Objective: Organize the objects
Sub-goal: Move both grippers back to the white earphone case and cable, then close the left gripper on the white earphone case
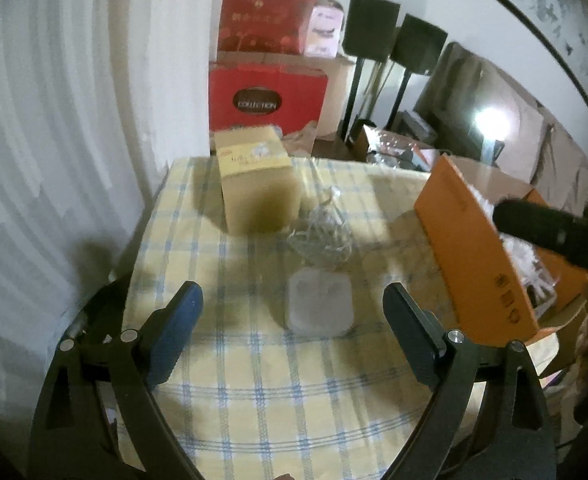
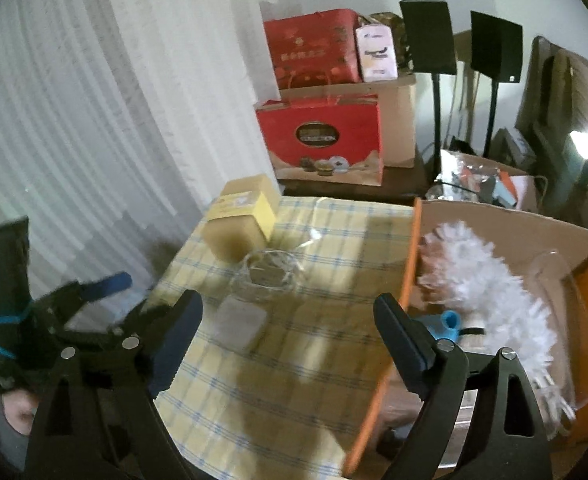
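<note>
Left wrist view: the left gripper [image 1: 292, 300] stood apart and empty above the frosted case [image 1: 320, 304] on the checked tablecloth [image 1: 254, 380]; crumpled clear wrap [image 1: 320, 236] lay just beyond, liable to snag.

Right wrist view: the right gripper [image 2: 288, 308] stood apart, empty, beside the orange box [image 2: 408, 264] holding a white duster [image 2: 490, 280]; its wall risked a knock.

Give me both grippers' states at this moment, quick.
Left gripper: open, holding nothing; a frosted case lies on the table beyond its fingers.
Right gripper: open, holding nothing.
</note>
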